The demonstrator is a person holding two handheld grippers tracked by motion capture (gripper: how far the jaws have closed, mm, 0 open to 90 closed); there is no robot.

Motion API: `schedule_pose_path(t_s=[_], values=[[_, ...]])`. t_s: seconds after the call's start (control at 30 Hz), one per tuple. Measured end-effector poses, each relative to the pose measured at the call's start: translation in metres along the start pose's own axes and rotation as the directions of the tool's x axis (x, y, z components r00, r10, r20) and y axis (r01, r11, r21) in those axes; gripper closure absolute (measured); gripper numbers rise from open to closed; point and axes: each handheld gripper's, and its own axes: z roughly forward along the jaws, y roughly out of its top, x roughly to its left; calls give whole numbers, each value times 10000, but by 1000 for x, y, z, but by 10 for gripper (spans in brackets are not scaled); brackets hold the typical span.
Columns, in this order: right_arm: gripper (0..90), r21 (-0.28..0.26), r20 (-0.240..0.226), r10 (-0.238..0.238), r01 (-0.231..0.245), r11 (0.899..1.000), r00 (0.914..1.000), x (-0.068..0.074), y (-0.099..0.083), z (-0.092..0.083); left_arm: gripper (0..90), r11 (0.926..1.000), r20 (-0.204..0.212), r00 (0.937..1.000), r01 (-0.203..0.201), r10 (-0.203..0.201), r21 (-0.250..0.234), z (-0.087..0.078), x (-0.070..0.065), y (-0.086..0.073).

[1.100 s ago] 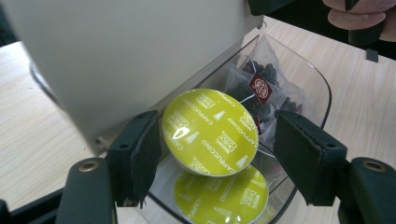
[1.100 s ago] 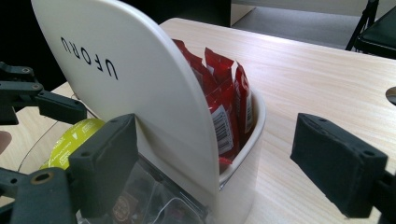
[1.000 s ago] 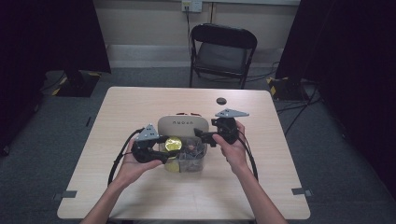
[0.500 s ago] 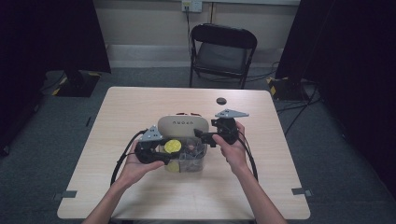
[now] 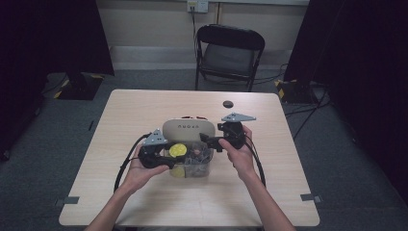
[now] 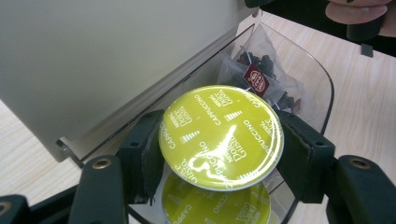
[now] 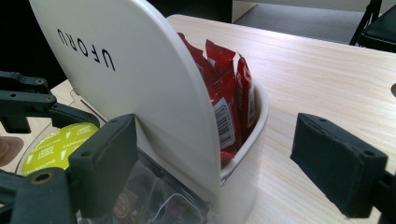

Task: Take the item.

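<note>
The light wooden table [image 5: 144,192] is carrying, near its middle, a cream organiser box [image 5: 188,130] with its lid [image 7: 140,88] standing up. At twelve o'clock from the box, a small dark disc [image 5: 227,104] is lying well apart. The clear front bin [image 6: 317,88] is holding a tea sachet [image 6: 261,74] and a second capsule [image 6: 219,205]; the rear compartment is holding red packets [image 7: 224,88].

The left gripper [image 6: 219,154] has just been closing its fingers, which are now clenching the rim of a yellow-green Dolce Gusto cappuccino capsule [image 6: 220,135], one pad at nine o'clock, one at three. The capsule is sitting just over the bin, above its twin. A second ago it hung at nine o'clock of the box; now it is over the opening, so the grip looks secure.

The right gripper [image 7: 229,172] is keeping its fingers released, straddling the lid and rear wall without pressing.
</note>
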Motion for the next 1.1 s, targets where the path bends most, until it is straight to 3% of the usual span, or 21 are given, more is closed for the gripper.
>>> schedule_pose_path(t_s=[0.07, 0.3, 0.53, 1.1], values=[[139, 1, -4, 2, -2, 10000, 10000, 0, 0, 0, 379, 9997, 52, 9998, 216, -215, -116, -1, -1, 0], [138, 5, -16, 20, -20, 10000, 10000, 0, 0, 0, 379, 9986, 133, 9998, 158, -151, -509, -11, 2, 0], [138, 15, -36, 29, -29, 10000, 10000, -1, 0, 0, 379, 9976, 235, 9992, 345, -332, -603, -20, 3, 1], [137, 40, -50, 14, -14, 10000, 10000, -1, -1, 0, 380, 9941, 4, 9990, 450, -452, -991, -48, 12, -1]])
